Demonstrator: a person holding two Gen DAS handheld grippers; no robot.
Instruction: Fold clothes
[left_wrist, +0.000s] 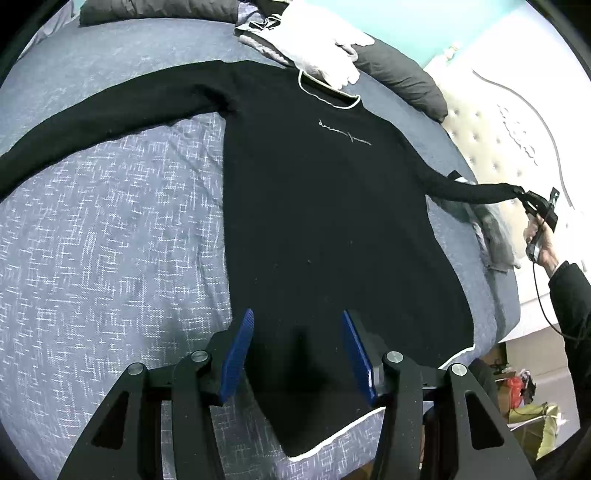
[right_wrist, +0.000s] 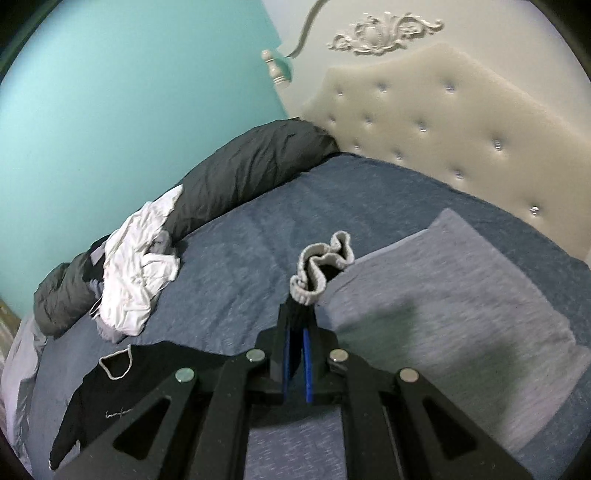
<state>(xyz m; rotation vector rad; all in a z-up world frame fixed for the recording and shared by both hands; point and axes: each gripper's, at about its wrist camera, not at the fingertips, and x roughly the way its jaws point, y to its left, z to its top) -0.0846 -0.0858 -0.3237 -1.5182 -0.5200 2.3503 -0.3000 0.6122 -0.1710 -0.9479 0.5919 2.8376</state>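
My black sweater (left_wrist: 332, 206) lies flat and face up on the bed (left_wrist: 110, 229), its body spread over the blue-grey patterned cover, the neckline with pale trim pointing toward the far side and the hem with the same pale edge nearest my left tongs (left_wrist: 297, 350). Those left tongs hover just above the hem, blue pads spread wide apart with nothing between them. One sleeve stretches out long to the left across the cover; the other sleeve runs to the right, where my right tongs (left_wrist: 524, 195) pinch its end, lifted off the bed beside the tufted cream headboard (left_wrist: 491, 147). From the right wrist view the right tongs (right_wrist: 297, 325) are pressed together on the dark fabric, and the pale ribbed cuff (right_wrist: 325, 266) bunches up just past the fingertips, above a grey pillow (right_wrist: 461, 295). A line of thin cursive script (left_wrist: 343, 133) runs across the chest in pale thread; it is too small and loopy for me to read. Beyond the collar sits a crumpled white garment (left_wrist: 317, 48), lying against a dark grey duvet (left_wrist: 399, 74) bundled along the turquoise wall (right_wrist: 110, 110)
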